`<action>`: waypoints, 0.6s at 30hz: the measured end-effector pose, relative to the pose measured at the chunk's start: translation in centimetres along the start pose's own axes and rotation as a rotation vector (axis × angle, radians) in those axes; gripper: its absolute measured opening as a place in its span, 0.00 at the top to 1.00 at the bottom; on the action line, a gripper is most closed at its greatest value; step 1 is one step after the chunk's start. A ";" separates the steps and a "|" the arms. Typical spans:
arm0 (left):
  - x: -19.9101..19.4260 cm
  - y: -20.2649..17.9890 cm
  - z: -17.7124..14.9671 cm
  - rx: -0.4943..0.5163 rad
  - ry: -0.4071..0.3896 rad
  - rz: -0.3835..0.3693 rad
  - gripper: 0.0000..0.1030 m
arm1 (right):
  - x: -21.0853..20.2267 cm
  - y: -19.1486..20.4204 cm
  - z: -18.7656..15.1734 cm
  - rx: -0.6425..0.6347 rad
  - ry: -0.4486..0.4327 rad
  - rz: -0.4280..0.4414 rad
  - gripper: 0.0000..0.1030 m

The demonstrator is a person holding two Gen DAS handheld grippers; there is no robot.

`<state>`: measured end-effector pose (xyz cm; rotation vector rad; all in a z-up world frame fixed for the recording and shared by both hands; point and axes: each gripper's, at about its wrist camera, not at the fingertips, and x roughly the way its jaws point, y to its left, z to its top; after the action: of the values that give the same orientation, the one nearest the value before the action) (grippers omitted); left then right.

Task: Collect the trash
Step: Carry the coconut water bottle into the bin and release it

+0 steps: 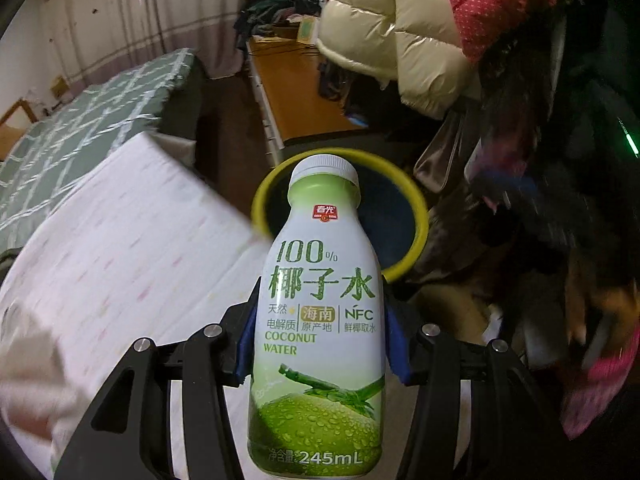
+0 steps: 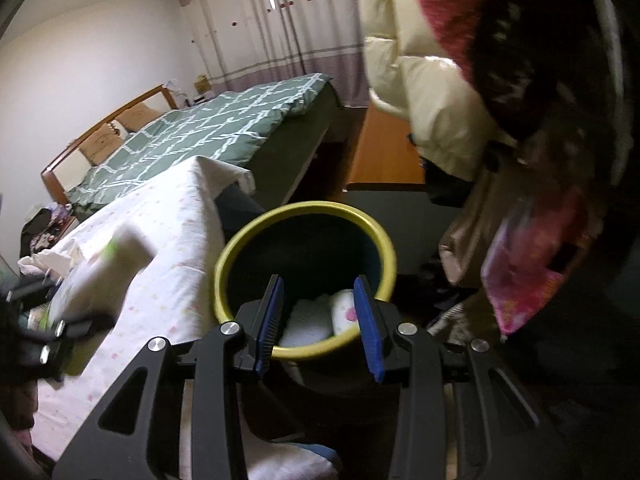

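Note:
A white and green coconut water bottle (image 1: 320, 320) with a white cap stands upright between the blue pads of my left gripper (image 1: 320, 308), which is shut on its middle. Beyond it is a dark bin with a yellow-green rim (image 1: 416, 208). In the right wrist view my right gripper (image 2: 319, 284) hangs over the near side of the same bin (image 2: 304, 207); it is open and holds nothing. Inside the bin lie white crumpled paper (image 2: 308, 320) and a small printed wrapper (image 2: 346, 312). The left gripper with the bottle (image 2: 100, 264) shows blurred at the left.
A table under a white dotted cloth (image 1: 120, 240) is left of the bin. Behind it stands a bed with a green checked quilt (image 2: 200, 136). Cream and red padded jackets (image 1: 400, 40) and a pink bag (image 2: 532, 264) hang close on the right. A wooden desk (image 1: 288, 92) is further back.

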<state>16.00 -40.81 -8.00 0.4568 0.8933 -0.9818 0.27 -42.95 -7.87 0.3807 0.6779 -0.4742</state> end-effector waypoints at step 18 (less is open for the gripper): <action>7.7 -0.9 7.6 -0.084 -0.059 0.049 0.24 | -0.1 -1.8 -1.6 0.029 0.049 -0.044 0.66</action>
<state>20.53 -50.48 -9.91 0.3749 0.8631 -0.9055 -1.54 -43.65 -9.32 0.4063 0.7288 -0.5180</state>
